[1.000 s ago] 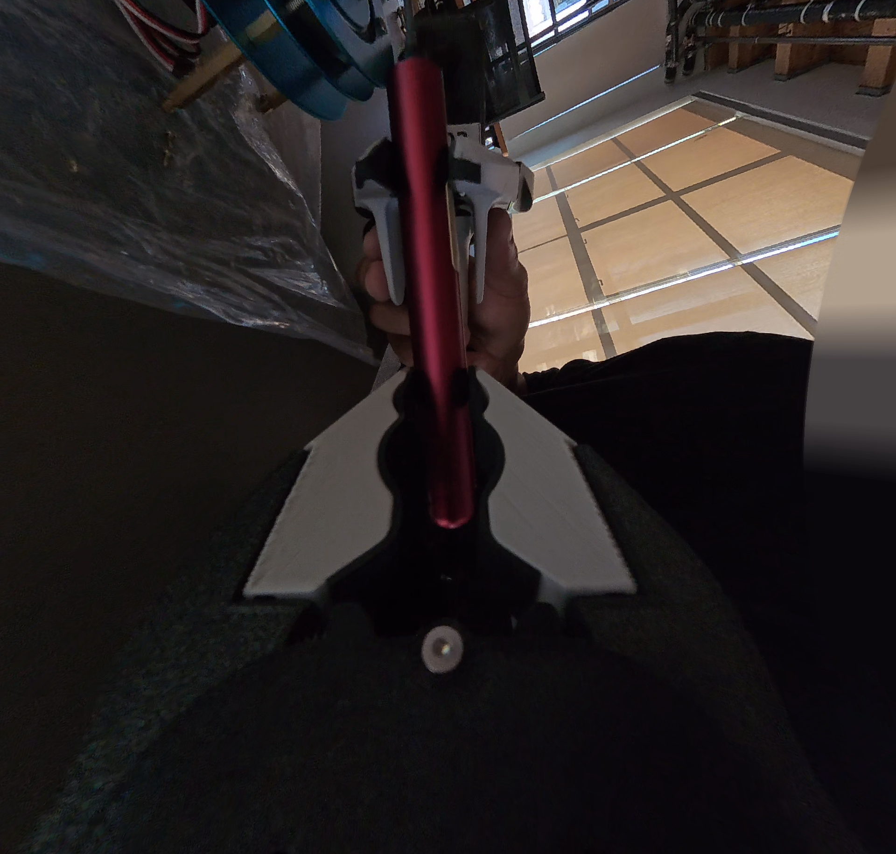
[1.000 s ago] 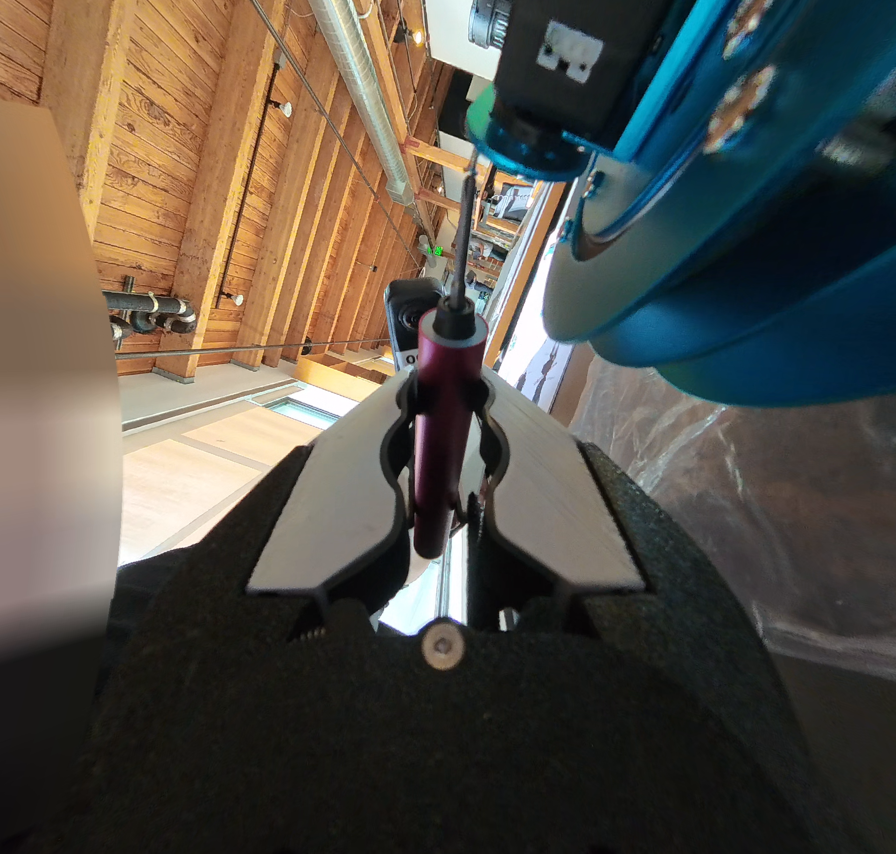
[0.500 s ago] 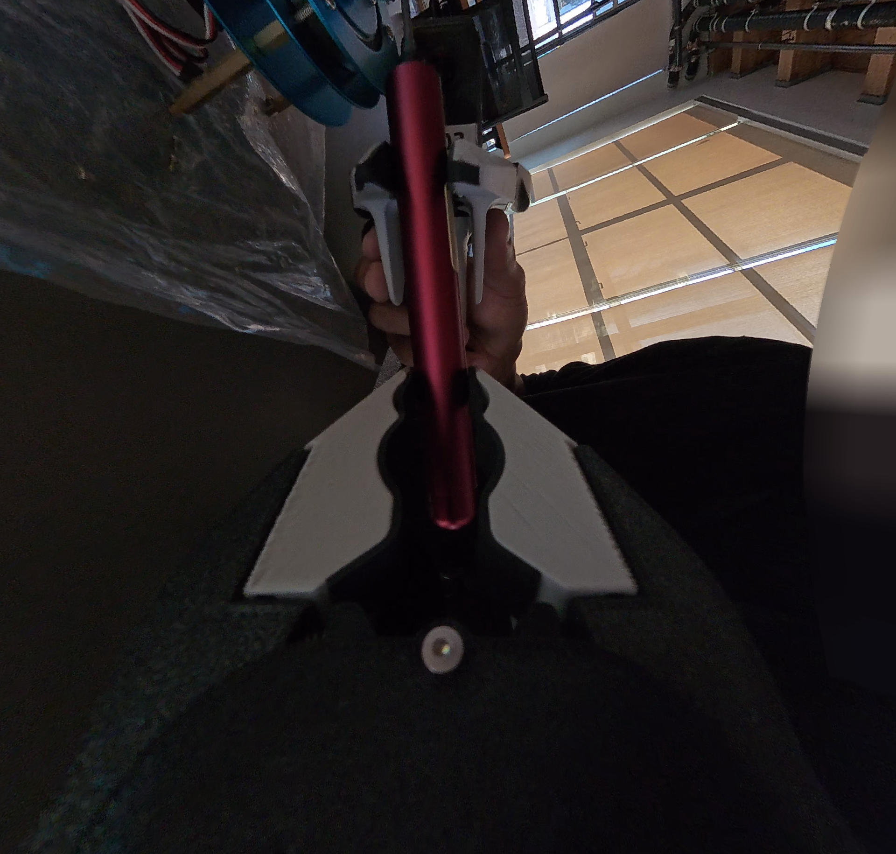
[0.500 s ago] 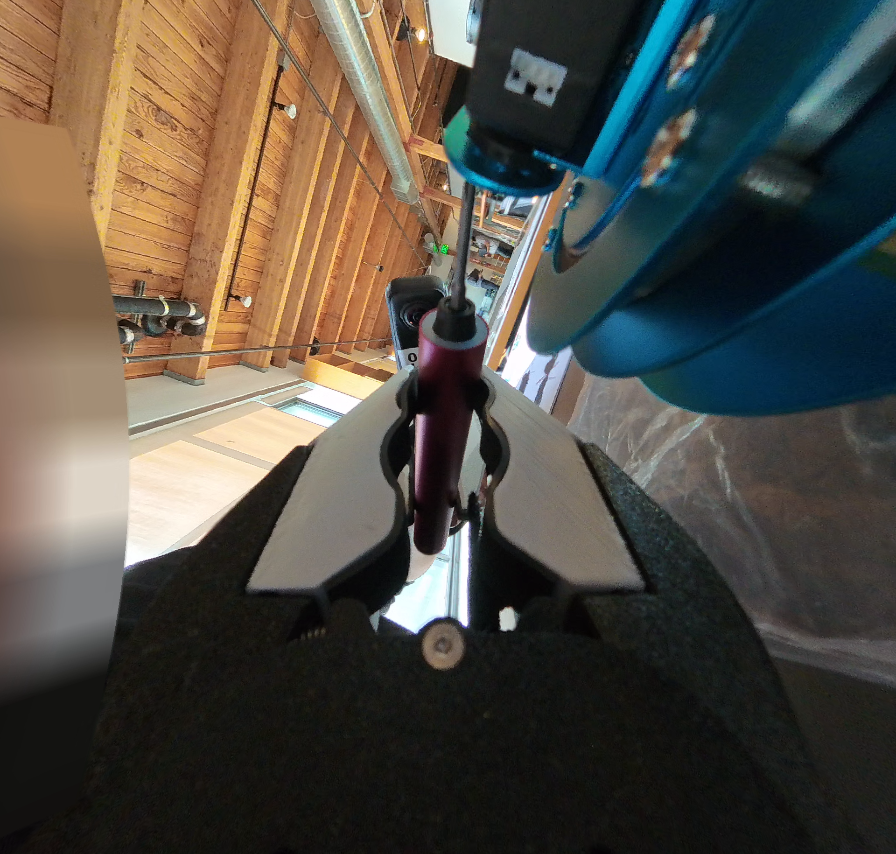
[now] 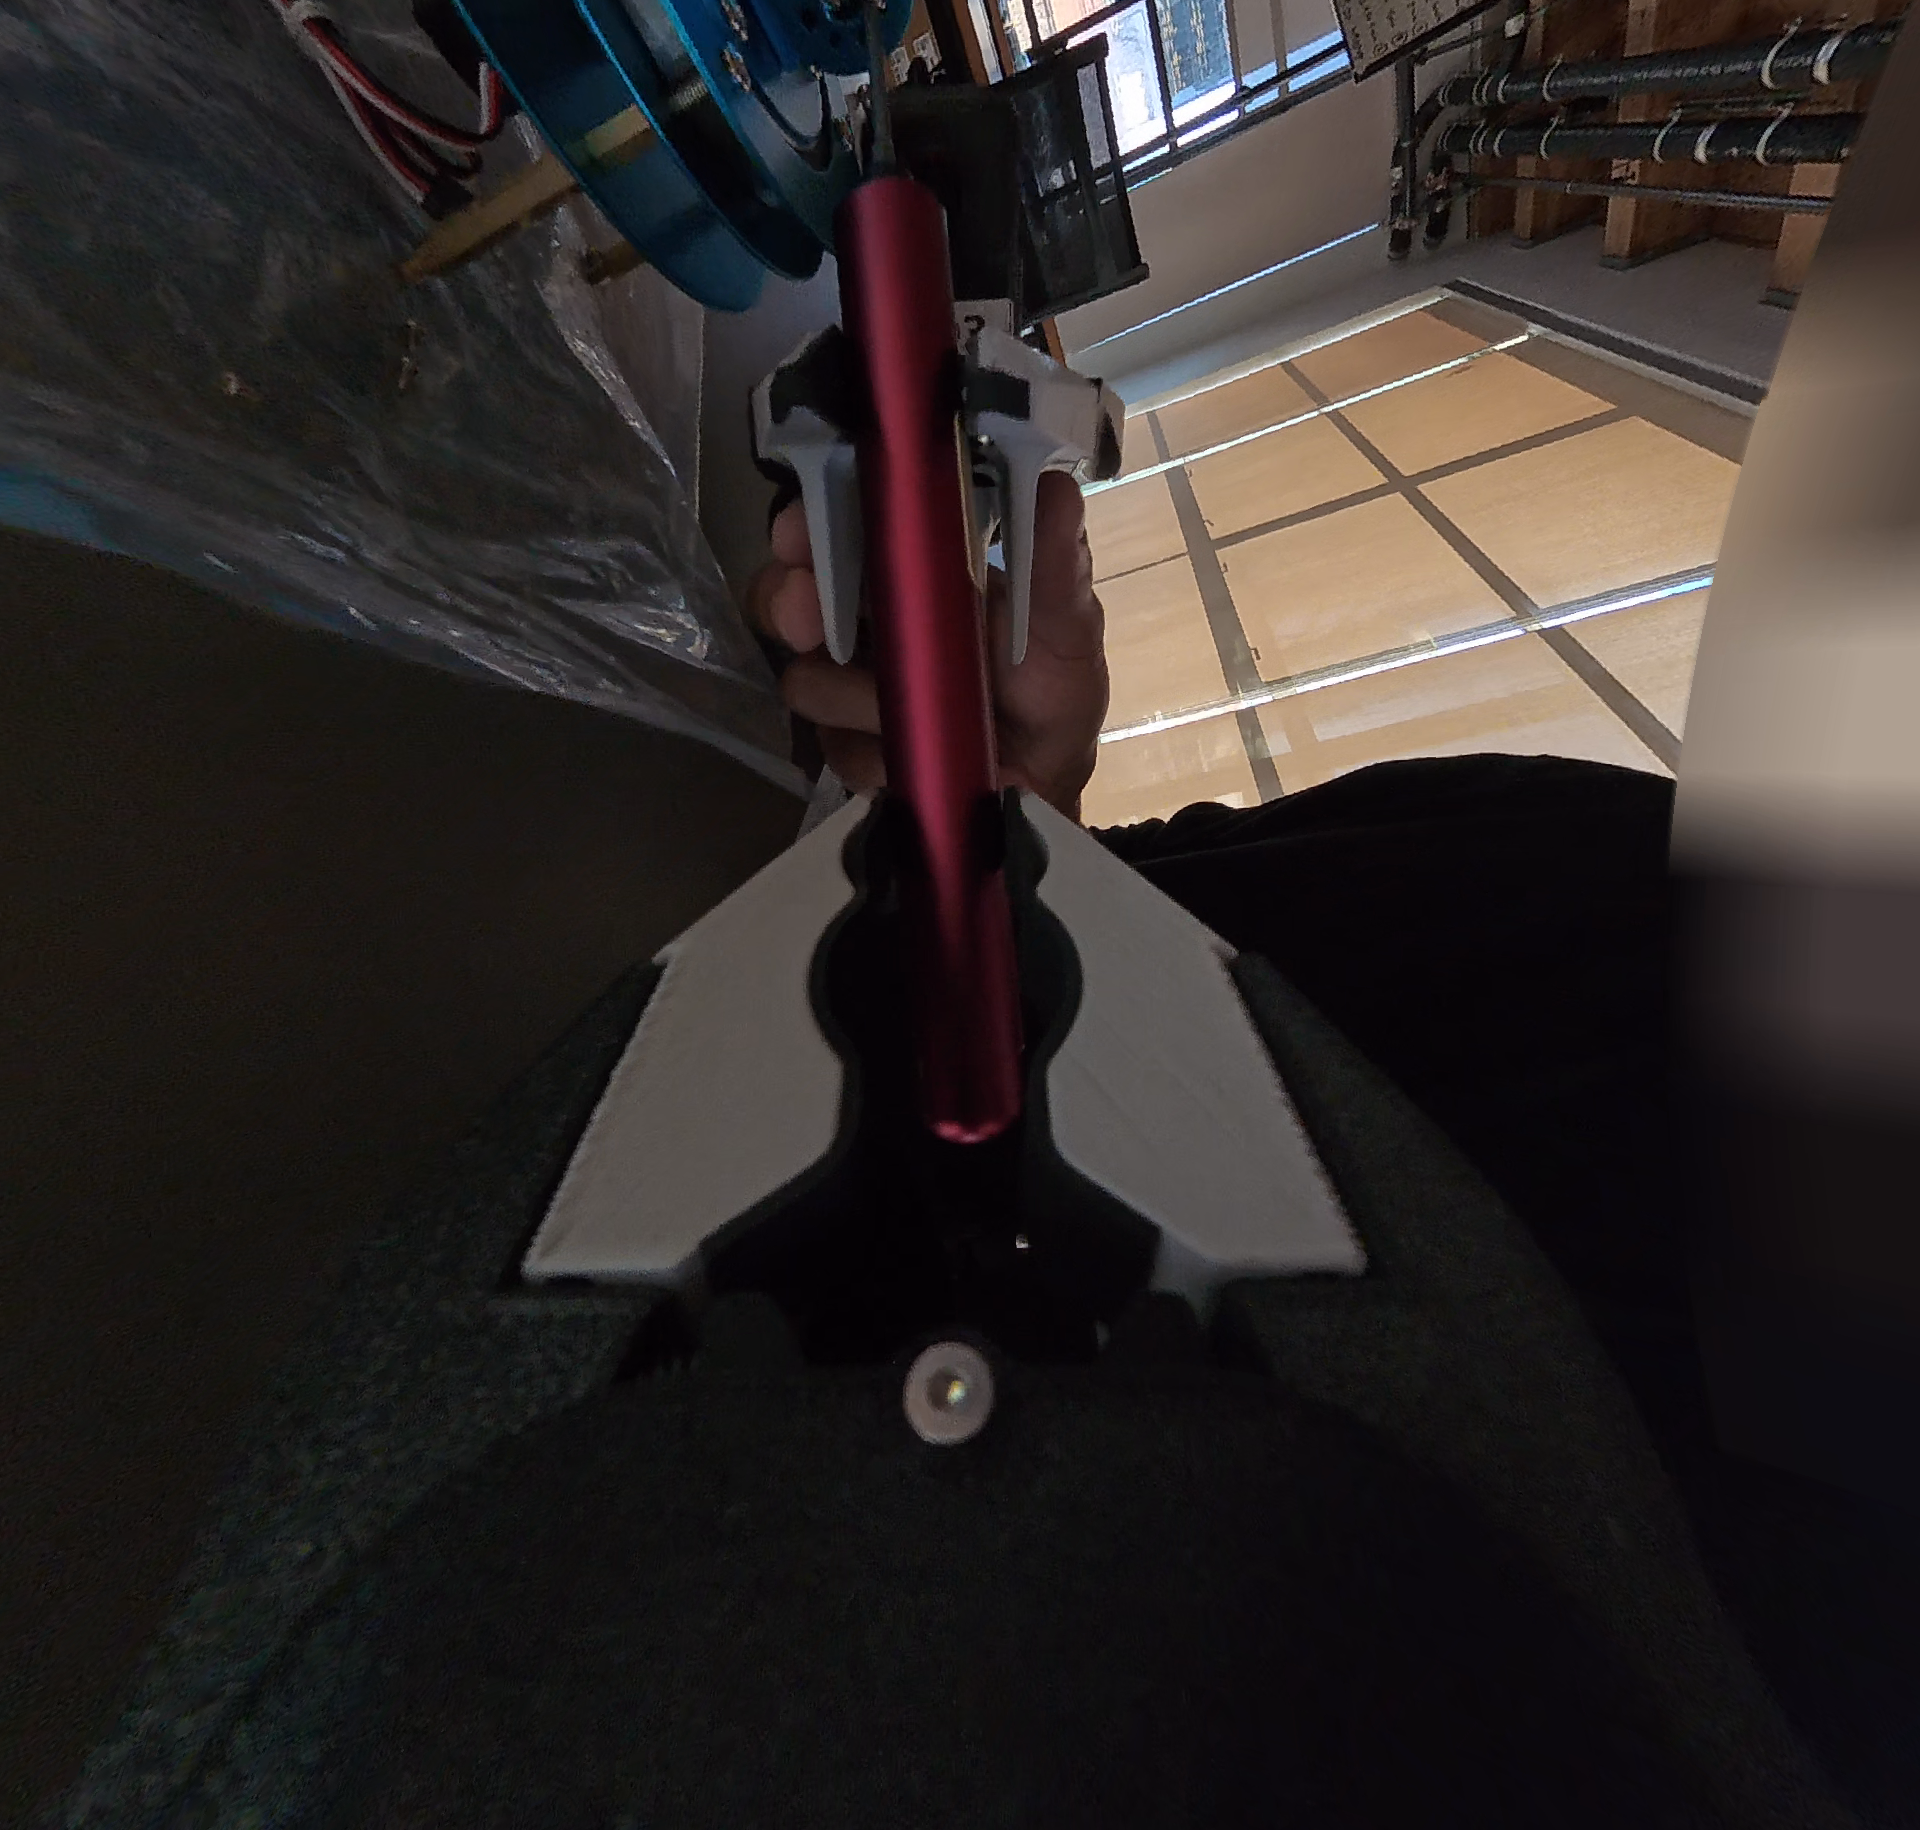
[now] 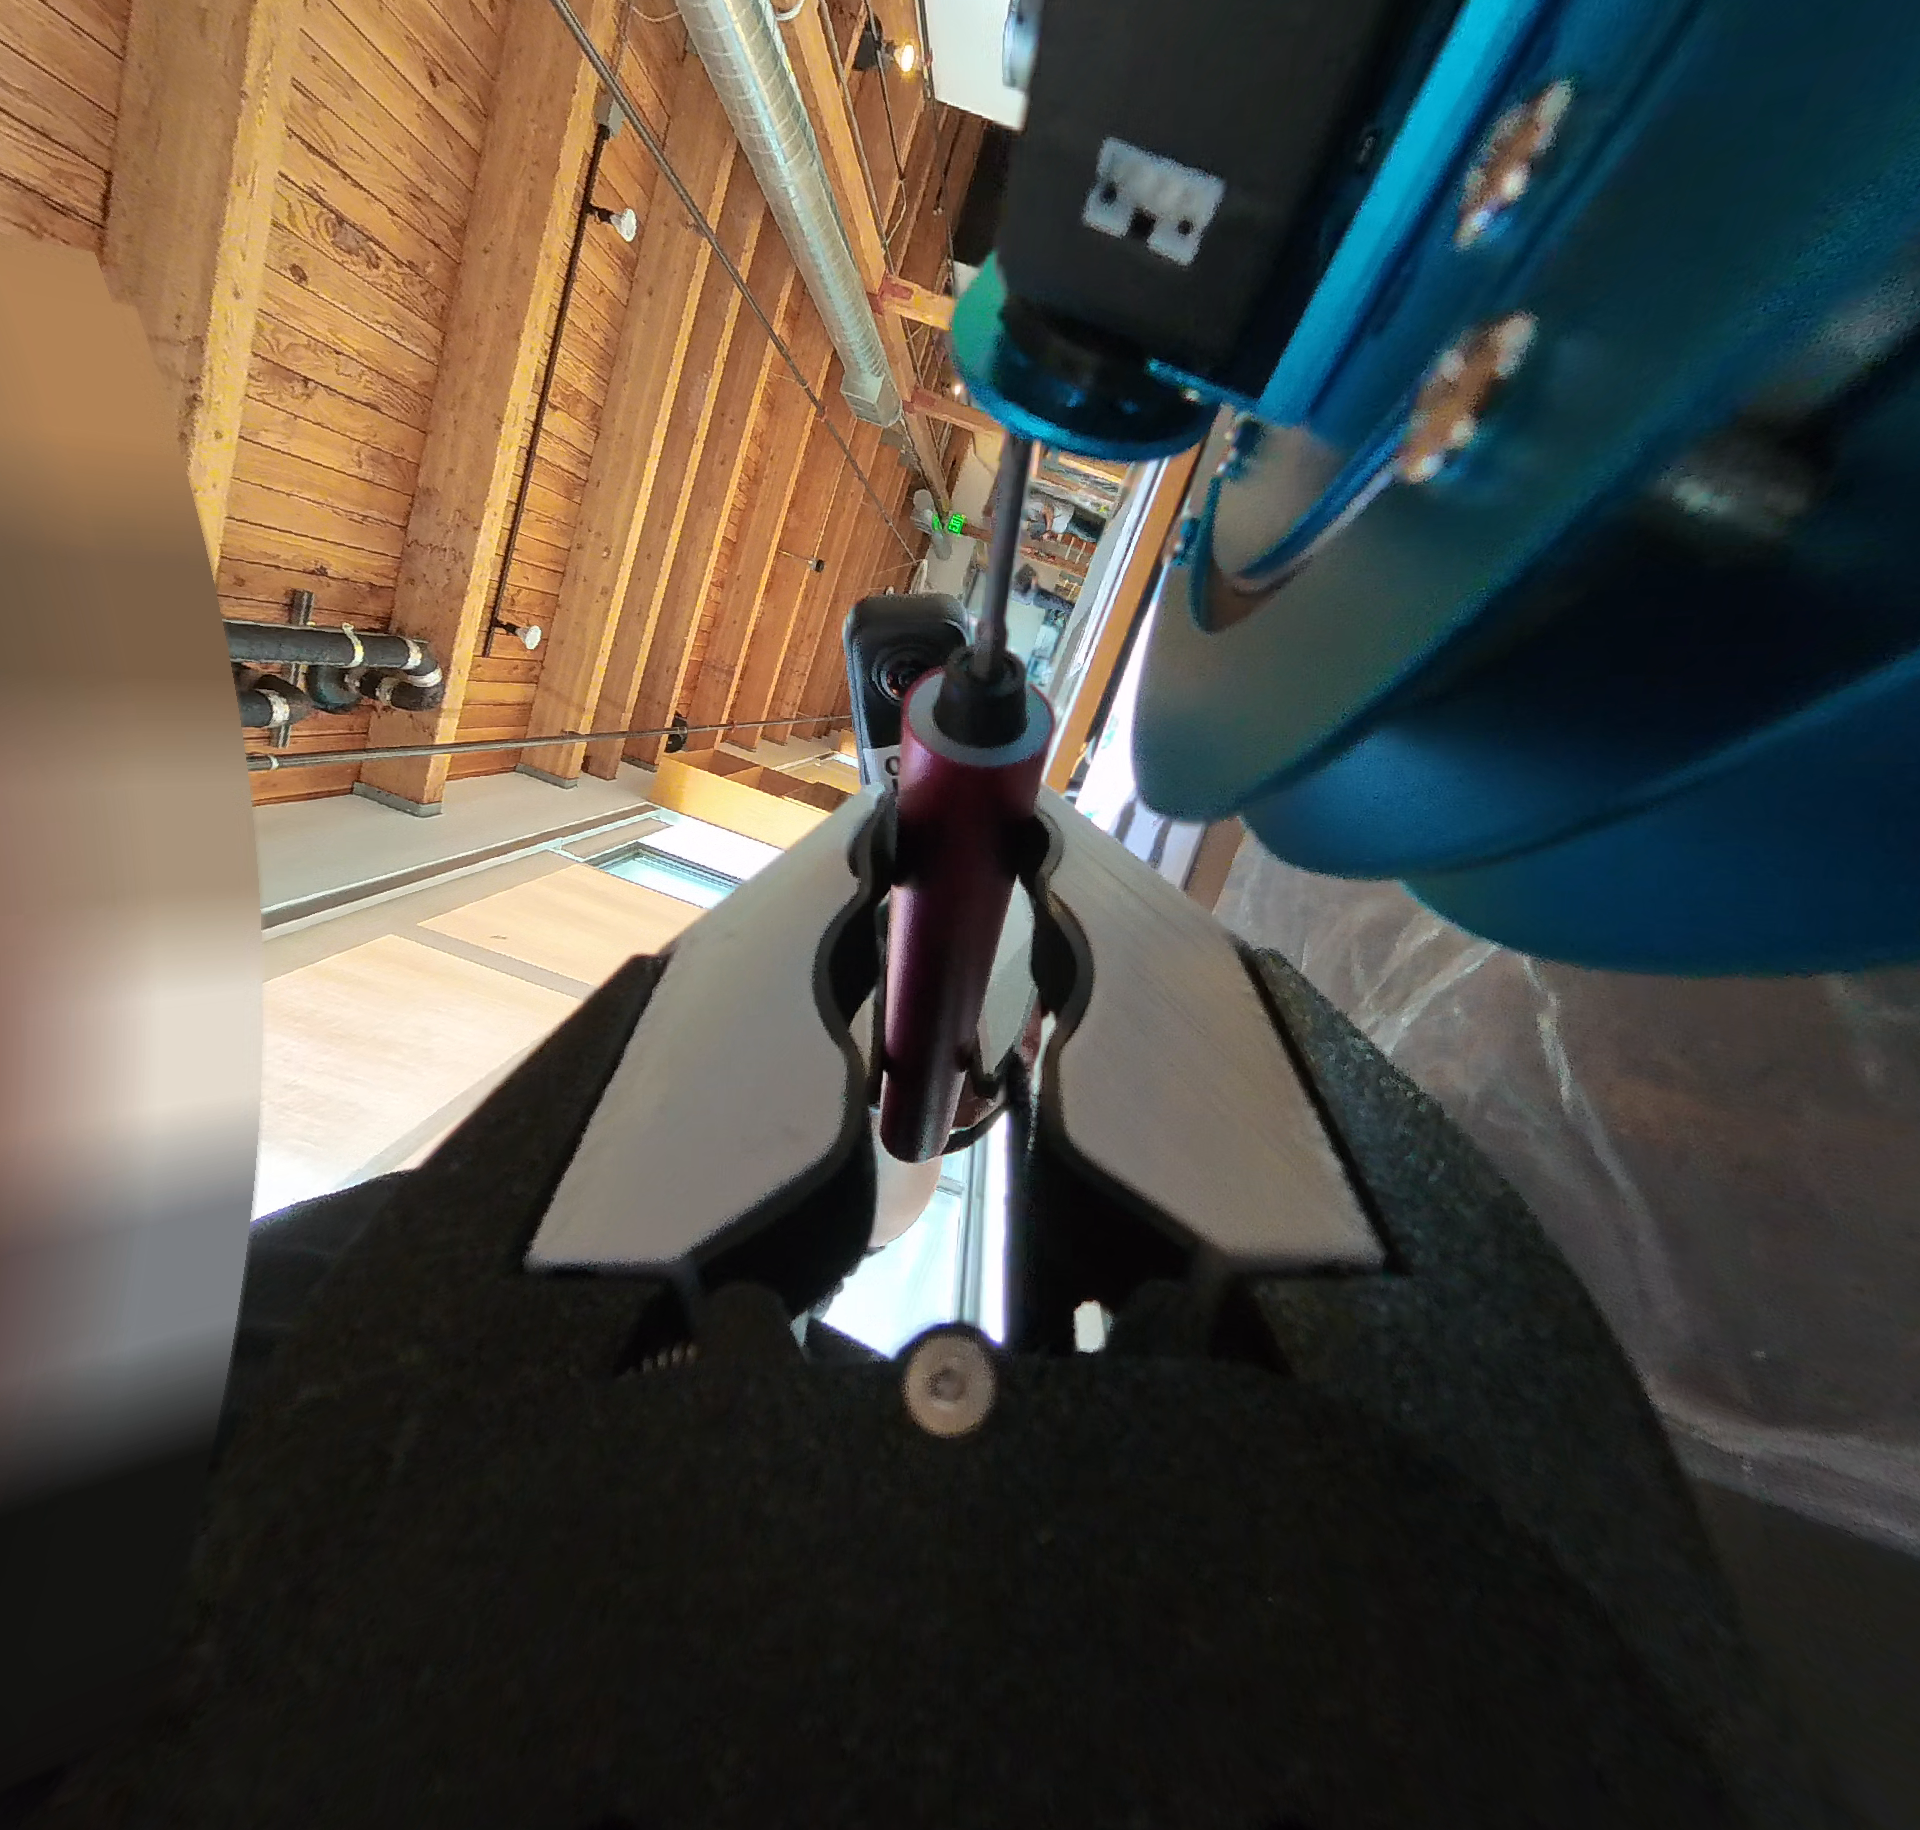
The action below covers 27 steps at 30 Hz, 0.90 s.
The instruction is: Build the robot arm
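A red-handled screwdriver point(image 5: 925, 637) is clamped in both grippers. My left gripper point(image 5: 940, 814) is shut on the rear of the handle. My right gripper point(image 6: 961, 814) is shut on the handle's front part point(image 6: 951, 907) and shows farther off in the left wrist view point(image 5: 925, 492) with a hand point(image 5: 1049, 658) behind it. The thin dark bit point(image 6: 1003, 554) points at a small blue hub point(image 6: 1081, 409) under a black motor block point(image 6: 1195, 118). That block sits on a large blue disc assembly point(image 6: 1558, 637), also in the left wrist view point(image 5: 644, 118).
Clear plastic sheet point(image 5: 312, 378) covers the surface beside the assembly. Red, white and black wires point(image 5: 395, 107) and a brass standoff point(image 5: 488, 222) hang off the disc. A black mesh basket point(image 5: 1049, 180) stands behind. A dark sleeve point(image 5: 1455, 949) is at the right. The tips of one gripper are about 7 cm away from the tips of the other.
The blue disc assembly has shifted in both views and its small hub now sits closer over the bit's tip. Both grippers stay shut on the screwdriver.
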Motion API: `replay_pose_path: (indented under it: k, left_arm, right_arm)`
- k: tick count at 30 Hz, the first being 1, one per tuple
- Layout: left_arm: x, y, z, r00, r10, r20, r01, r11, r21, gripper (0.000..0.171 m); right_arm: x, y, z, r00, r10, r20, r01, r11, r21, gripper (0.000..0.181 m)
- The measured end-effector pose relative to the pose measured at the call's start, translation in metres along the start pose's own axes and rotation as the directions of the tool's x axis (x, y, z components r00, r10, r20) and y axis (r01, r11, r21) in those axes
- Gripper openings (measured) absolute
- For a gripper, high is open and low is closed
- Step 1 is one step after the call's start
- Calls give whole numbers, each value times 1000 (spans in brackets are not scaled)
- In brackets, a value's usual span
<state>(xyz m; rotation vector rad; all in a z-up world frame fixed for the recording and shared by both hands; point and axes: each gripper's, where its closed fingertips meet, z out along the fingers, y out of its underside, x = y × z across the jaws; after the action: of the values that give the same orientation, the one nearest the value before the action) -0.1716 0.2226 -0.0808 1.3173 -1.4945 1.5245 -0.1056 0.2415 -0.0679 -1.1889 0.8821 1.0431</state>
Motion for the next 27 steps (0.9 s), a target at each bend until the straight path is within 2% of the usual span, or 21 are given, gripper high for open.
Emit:
replay_pose_path:
  k: [3,6,11,13,14,18,23,25,27]
  left_arm:
    - [2,-3,-1,1000,8,-7,-8,1000,14,19]
    - [2,-6,-1,1000,6,-5,-6,1000,28,19]
    - [6,-5,1,999,26,-37,-24,999,35,19]
    - [9,-2,2,998,23,-60,-21,999,43,18]
    - [10,0,3,997,14,-75,-10,999,48,18]
    - [13,-1,3,996,43,-83,-34,994,106,18]
    - [8,-2,-3,996,66,-59,-54,980,189,18]
    - [2,-6,-6,995,95,-10,-90,964,248,18]
    - [-1,-6,-11,990,133,37,-138,957,256,18]
  right_arm:
    - [-3,1,-2,999,-49,-13,48,999,-18,31]
    - [-2,-2,-14,986,-140,-90,138,990,-27,41]
    - [-4,-9,-49,885,-401,-236,373,915,-158,40]
    - [-10,-15,-60,856,-461,-234,427,886,-181,39]
    - [-12,-17,-62,865,-451,-221,419,891,-176,38]
    - [-15,-26,-62,891,-409,-198,396,912,-103,16]
    - [-16,-23,-53,953,-287,-97,286,958,-22,12]
    - [-13,-25,-49,970,-230,-78,231,973,8,9]
    - [-7,-26,-47,973,-221,-71,221,975,-10,10]
